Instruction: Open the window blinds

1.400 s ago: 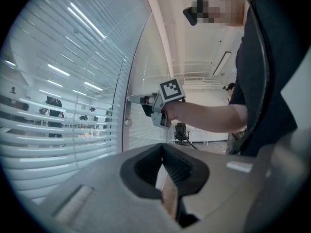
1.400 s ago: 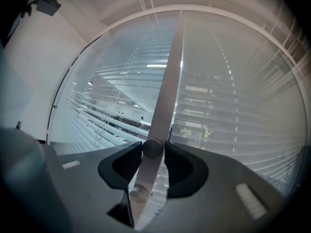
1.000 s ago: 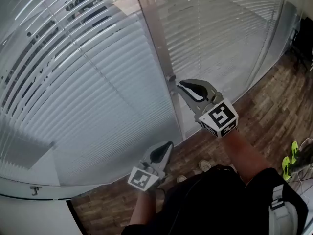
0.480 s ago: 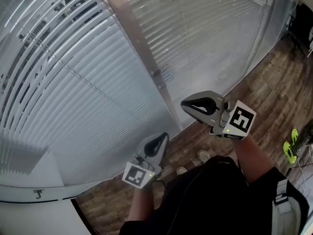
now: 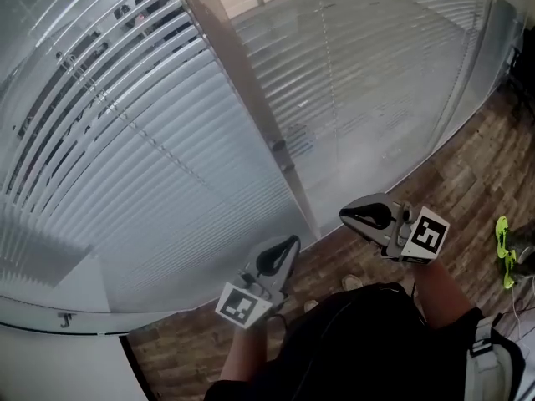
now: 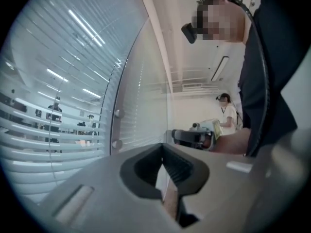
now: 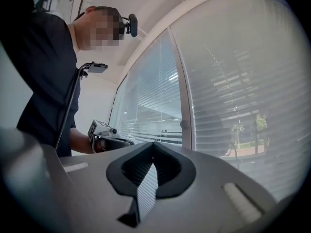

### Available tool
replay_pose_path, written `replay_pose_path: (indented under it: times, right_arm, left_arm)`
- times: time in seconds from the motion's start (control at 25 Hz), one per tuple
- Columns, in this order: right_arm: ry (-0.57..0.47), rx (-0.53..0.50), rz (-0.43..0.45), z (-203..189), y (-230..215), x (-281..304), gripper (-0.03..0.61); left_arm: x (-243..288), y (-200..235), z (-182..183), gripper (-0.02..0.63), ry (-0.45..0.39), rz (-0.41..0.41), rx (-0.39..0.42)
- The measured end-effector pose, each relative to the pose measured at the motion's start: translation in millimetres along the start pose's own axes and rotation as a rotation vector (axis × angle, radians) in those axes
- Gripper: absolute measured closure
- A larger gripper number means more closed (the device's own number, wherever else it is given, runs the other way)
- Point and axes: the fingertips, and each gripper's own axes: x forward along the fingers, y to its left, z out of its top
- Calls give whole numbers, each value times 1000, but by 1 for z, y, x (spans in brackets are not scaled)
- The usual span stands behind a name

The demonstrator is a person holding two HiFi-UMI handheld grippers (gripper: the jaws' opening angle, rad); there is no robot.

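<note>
White slatted blinds hang behind glass. The left panel point(image 5: 150, 157) has its slats partly tilted, with gaps showing at the top left. The right panel point(image 5: 376, 73) looks closed. A grey post point(image 5: 251, 82) with a small knob point(image 5: 278, 147) divides them. My right gripper point(image 5: 368, 217) is shut and empty, held away from the glass to the right of the post. My left gripper point(image 5: 280, 257) is lower, near the bottom of the left panel, also shut on nothing. In the left gripper view the jaw tips meet point(image 6: 163, 147); in the right gripper view they meet too point(image 7: 153, 144).
Wood-plank floor point(image 5: 468, 174) runs along the foot of the glass, with a yellow-green object point(image 5: 504, 249) at the far right. A white ledge point(image 5: 50, 324) sits at the lower left. Another person point(image 6: 226, 113) stands far off in the room.
My right gripper has drawn back from the knob on the post, down and to the right, and its jaws have closed. My left gripper has shifted only slightly.
</note>
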Motion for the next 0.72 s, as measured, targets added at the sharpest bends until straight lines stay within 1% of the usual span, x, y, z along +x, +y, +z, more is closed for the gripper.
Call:
replay_pose_path:
  times: [0.16, 0.32, 0.72]
  right_arm:
    - [11, -12, 15, -5, -4, 4, 572]
    - [1, -3, 49, -3, 0, 0, 572]
    - [16, -8, 78, -4, -6, 3, 572]
  left_arm:
    - [-1, 4, -6, 609, 4, 22, 2]
    - [2, -1, -8, 609, 4, 41, 13]
    - [0, 1, -7, 609, -10, 92, 12]
